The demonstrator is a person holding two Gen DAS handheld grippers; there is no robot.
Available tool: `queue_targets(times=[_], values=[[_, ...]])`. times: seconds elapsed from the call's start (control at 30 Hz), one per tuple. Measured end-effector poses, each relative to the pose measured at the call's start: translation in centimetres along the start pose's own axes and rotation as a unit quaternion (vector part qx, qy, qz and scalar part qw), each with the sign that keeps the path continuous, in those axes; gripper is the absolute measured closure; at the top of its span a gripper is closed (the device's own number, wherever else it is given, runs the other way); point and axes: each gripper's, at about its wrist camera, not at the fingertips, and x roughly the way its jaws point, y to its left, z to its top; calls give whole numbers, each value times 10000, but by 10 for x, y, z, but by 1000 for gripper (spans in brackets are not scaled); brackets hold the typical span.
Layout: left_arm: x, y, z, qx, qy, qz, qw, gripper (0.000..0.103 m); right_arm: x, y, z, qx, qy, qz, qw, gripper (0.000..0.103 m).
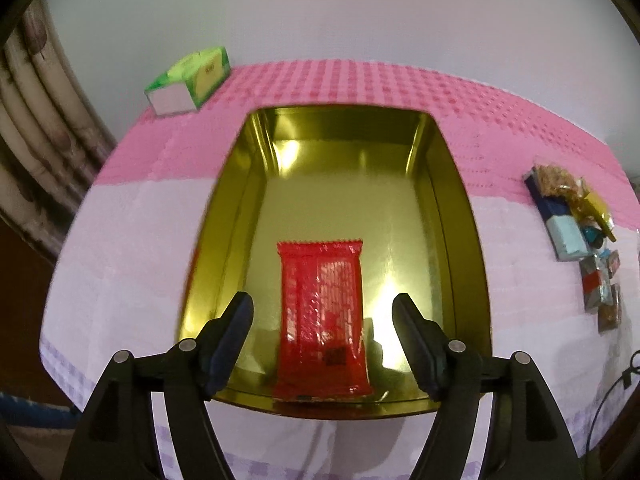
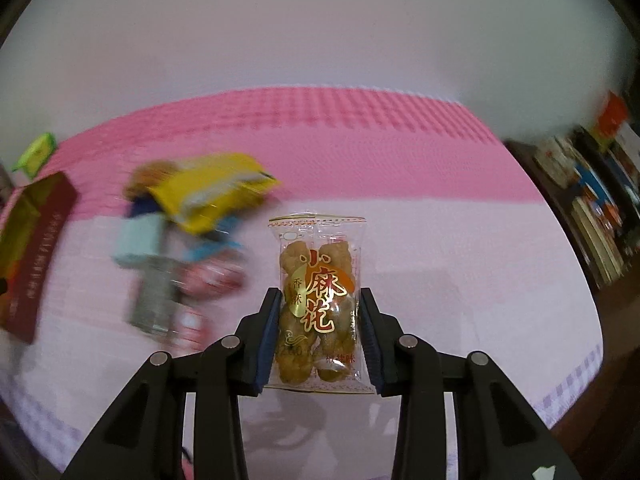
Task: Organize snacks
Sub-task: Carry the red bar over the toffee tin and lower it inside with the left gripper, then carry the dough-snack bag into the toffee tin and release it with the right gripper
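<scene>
Hovering spread and empty, the left tongs (image 1: 322,312) hang above a red snack packet (image 1: 322,316) lying flat below them in the gold tin (image 1: 224,216), apparently its sorting place. Further right, the right tongs (image 2: 319,328) clench a clear packet of fried dough twists (image 2: 318,304) by its sides, clear of the counter (image 2: 460,280), likely bound for the tin; a snack pile (image 2: 188,240) waits to their left.

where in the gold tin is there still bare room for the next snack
The gold tin is bare behind the red snack packet, up to its far wall, with narrower strips on either side of it. The tablecloth is crowded around the snack pile right of the tin.
</scene>
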Motion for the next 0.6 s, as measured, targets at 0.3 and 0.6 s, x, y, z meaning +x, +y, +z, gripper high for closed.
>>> queue_targets(times=[0.3, 0.6], values=[[-20, 34, 9, -337, -296, 375, 9983, 26, -23, 138, 26, -1212, -122, 1243, 9847, 69], [-19, 79, 7, -924, -222, 595, 9937, 26, -30, 257, 20, -2189, 17, 1956, 9559, 69]])
